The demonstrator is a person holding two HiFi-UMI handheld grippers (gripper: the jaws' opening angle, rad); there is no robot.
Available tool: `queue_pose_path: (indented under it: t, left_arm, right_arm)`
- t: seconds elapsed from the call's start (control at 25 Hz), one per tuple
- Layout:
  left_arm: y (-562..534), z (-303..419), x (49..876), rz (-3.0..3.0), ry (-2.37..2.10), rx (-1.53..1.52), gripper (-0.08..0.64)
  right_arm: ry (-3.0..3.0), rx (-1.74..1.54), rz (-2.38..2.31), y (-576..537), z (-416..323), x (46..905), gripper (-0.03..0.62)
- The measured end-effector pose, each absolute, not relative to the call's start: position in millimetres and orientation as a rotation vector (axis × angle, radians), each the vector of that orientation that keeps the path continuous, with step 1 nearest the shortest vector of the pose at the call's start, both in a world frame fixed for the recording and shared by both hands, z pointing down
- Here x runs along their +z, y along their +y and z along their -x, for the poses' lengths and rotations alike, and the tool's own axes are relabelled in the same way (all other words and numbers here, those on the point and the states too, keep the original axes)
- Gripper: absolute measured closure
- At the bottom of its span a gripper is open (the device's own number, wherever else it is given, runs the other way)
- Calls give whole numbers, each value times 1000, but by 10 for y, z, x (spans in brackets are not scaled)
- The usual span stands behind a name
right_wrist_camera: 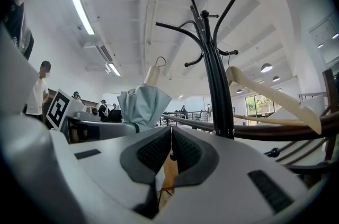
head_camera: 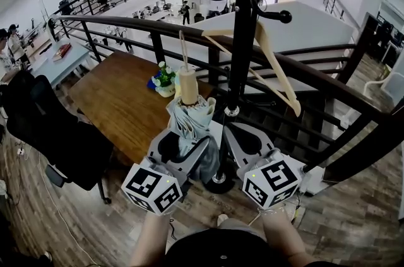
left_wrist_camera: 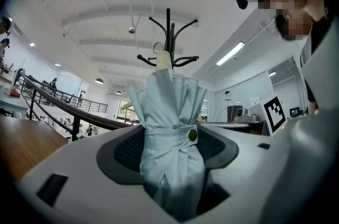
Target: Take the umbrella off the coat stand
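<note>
- Pinched between the jaws of the left hand-held gripper (head_camera: pixel 188 147) (left_wrist_camera: pixel 172 149): a folded pale-blue umbrella (head_camera: pixel 189 117) (left_wrist_camera: pixel 172 112) (right_wrist_camera: pixel 142 104), gripped around the bundled fabric at and below its wrap strap with the round snap.
- Umbrella upright, pale wooden handle (head_camera: pixel 187 86) on top, thin cord loop sticking up from it.
- Held just left of the coat stand (head_camera: pixel 242 38) (left_wrist_camera: pixel 168 43) (right_wrist_camera: pixel 214 85), close to the black pole but not touching it.
- From the right gripper view, loop apart from the curved hooks.
- Right hand-held gripper (head_camera: pixel 235 133) (right_wrist_camera: pixel 171 135): jaws pressed together, pads nearly meeting, nothing between them.
- Held low beside the stand's pole, just right of the umbrella.
- Hanging on the stand's right side: a wooden coat hanger (head_camera: pixel 278 76) (right_wrist_camera: pixel 275 101), tilted, no garment on it.
- Behind stand and umbrella: a dark railing (head_camera: pixel 126 23) with a wooden top rail, running across the head view.
- Beyond the railing: a brown wooden surface (head_camera: pixel 120 101) with a small pot of white flowers (head_camera: pixel 164 81) near its right corner.
- Far left: a black chair (head_camera: pixel 57 133) on plank flooring.
</note>
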State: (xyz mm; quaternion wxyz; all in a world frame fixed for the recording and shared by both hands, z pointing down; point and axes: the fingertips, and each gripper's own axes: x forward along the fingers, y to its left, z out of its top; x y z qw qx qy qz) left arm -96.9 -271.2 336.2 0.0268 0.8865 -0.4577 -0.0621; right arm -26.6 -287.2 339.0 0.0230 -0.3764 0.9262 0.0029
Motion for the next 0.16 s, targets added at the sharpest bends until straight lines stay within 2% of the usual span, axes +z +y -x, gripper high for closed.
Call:
queue_pose_path:
  t: [0.16]
  left_arm:
    - [-2718, 953, 3354, -2729, -1407, -202, 259]
  right_arm:
    - [2869, -9, 1170, -2872, 254, 3402, 565]
